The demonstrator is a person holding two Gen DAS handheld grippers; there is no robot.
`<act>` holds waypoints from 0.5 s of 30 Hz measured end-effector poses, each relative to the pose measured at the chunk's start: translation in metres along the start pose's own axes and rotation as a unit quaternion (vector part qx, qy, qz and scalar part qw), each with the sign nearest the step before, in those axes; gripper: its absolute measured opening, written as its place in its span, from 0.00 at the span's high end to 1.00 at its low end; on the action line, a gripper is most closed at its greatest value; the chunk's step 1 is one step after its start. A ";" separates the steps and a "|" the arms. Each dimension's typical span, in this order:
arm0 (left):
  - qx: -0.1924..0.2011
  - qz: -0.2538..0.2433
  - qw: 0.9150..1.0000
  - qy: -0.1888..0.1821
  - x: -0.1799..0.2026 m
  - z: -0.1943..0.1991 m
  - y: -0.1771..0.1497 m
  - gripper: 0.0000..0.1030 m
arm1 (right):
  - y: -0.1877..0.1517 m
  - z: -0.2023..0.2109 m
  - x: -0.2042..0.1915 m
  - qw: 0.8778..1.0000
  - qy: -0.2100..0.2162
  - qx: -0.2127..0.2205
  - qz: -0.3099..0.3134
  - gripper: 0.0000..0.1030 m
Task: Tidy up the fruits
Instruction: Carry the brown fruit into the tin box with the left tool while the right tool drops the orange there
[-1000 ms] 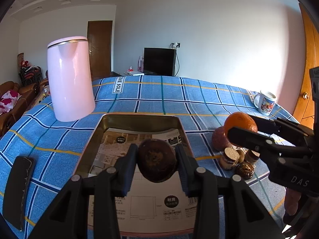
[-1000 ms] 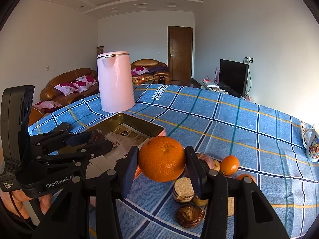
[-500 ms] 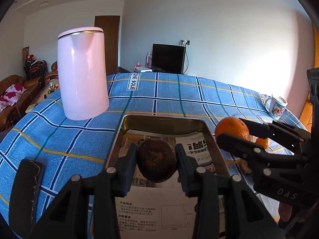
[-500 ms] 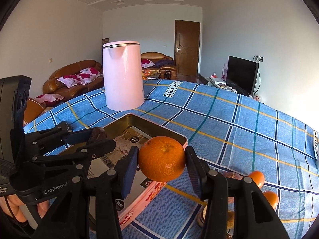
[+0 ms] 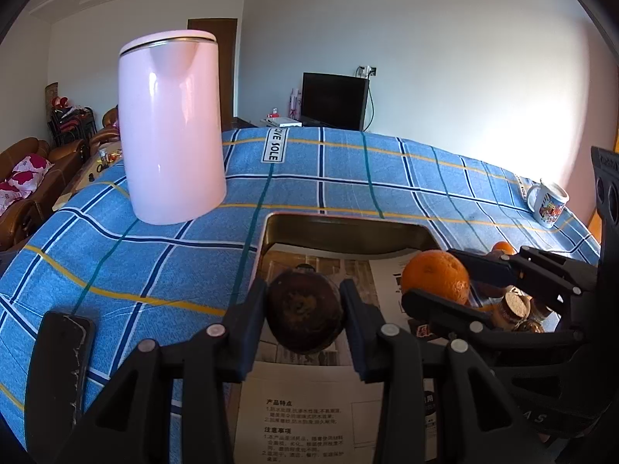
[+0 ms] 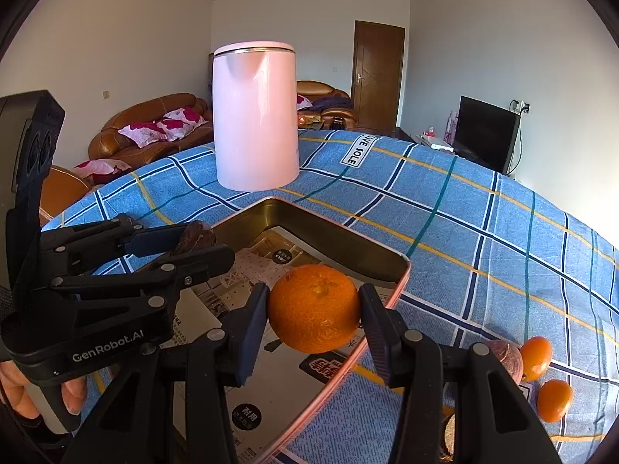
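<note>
My left gripper (image 5: 303, 292) is shut on a dark brown round fruit (image 5: 305, 315) and holds it above the left part of a gold metal tray (image 5: 348, 228) lined with printed paper. The right gripper (image 6: 314, 295) is shut on a large orange (image 6: 314, 307), just above the tray's right rim (image 6: 402, 270). In the right wrist view the left gripper (image 6: 199, 246) and its brown fruit (image 6: 199, 234) hang over the tray's left side. From the left wrist view the right gripper (image 5: 456, 284) and the orange (image 5: 435, 276) show at the right.
A tall pink kettle (image 5: 170, 127) stands behind the tray on the blue checked tablecloth. Two small oranges (image 6: 536, 357), a brown fruit (image 6: 506, 355) and cork-topped pieces (image 5: 514, 303) lie right of the tray. A mug (image 5: 549, 203) is far right; a black flat object (image 5: 58, 371) near left.
Both grippers have carried their fruits leftward; the orange now hangs at the tray's right rim instead of over the loose fruits. Neither grip has changed.
</note>
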State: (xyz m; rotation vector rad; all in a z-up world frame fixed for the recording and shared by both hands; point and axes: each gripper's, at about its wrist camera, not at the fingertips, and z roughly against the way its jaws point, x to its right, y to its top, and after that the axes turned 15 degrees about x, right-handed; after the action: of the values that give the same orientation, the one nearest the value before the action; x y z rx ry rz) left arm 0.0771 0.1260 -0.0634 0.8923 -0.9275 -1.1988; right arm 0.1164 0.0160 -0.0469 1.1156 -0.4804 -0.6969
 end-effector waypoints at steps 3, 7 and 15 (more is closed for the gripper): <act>-0.002 0.001 1.000 0.002 -0.003 -0.001 0.000 0.61 | -0.001 -0.006 -0.004 1.000 0.004 -0.009 0.002 0.52; -0.004 0.000 1.000 0.003 -0.004 -0.003 0.000 0.61 | -0.004 -0.012 -0.005 1.000 0.007 -0.023 0.001 0.52; 0.033 0.003 0.999 0.016 0.005 0.021 0.005 0.23 | -0.004 0.005 -0.010 1.000 0.019 -0.010 0.015 0.24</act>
State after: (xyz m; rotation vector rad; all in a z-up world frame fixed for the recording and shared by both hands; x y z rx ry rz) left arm 0.0597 0.1199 -0.0505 0.9573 -0.9479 -1.1519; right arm 0.1053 0.0190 -0.0494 1.0988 -0.4568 -0.6524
